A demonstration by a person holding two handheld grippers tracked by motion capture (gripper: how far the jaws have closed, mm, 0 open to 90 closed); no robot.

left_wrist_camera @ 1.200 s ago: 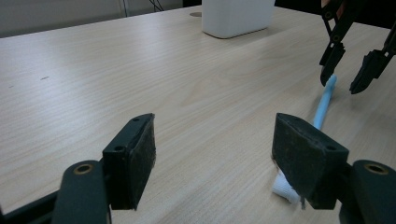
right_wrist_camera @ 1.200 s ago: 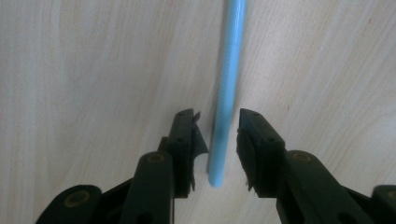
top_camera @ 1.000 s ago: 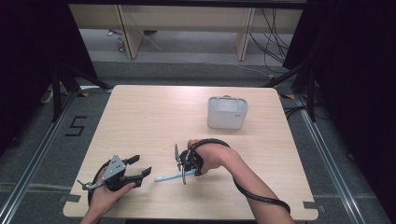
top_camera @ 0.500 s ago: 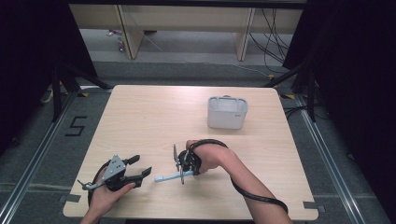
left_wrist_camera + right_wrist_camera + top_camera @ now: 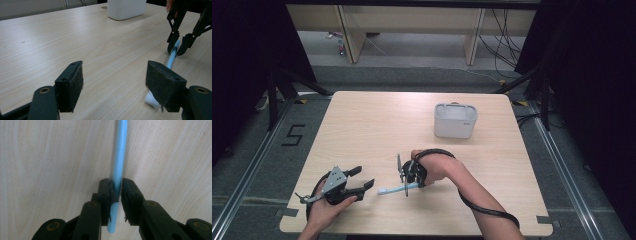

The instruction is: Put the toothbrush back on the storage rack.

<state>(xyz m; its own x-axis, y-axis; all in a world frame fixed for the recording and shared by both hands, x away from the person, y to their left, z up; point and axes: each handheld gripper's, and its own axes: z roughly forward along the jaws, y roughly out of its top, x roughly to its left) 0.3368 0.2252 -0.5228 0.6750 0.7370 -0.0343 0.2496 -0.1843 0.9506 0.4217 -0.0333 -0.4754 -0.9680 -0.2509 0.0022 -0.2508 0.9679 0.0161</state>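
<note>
The light-blue toothbrush [image 5: 393, 189] is lying flat on the wooden table [image 5: 377, 125], near the front edge, handle toward the person's right and white bristle head toward the left; its handle is pinched between the jaws of the right gripper [image 5: 115, 188], which are seen from that gripper's own view to be closed on the blue shaft. Compared with a second ago, the right gripper [image 5: 407, 176] has been brought lower and slightly nearer the front edge, onto the handle; the grasp is judged to be just made, with the lift not yet begun. The brush head [image 5: 151, 99] is seen right beside the left gripper [image 5: 354, 183], whose jaws are held wide apart and closed on nothing; its position has hardly altered. Farther back and to the right, the white container [image 5: 454, 120] stands well apart; it is probably where the toothbrush is to be carried.
</note>
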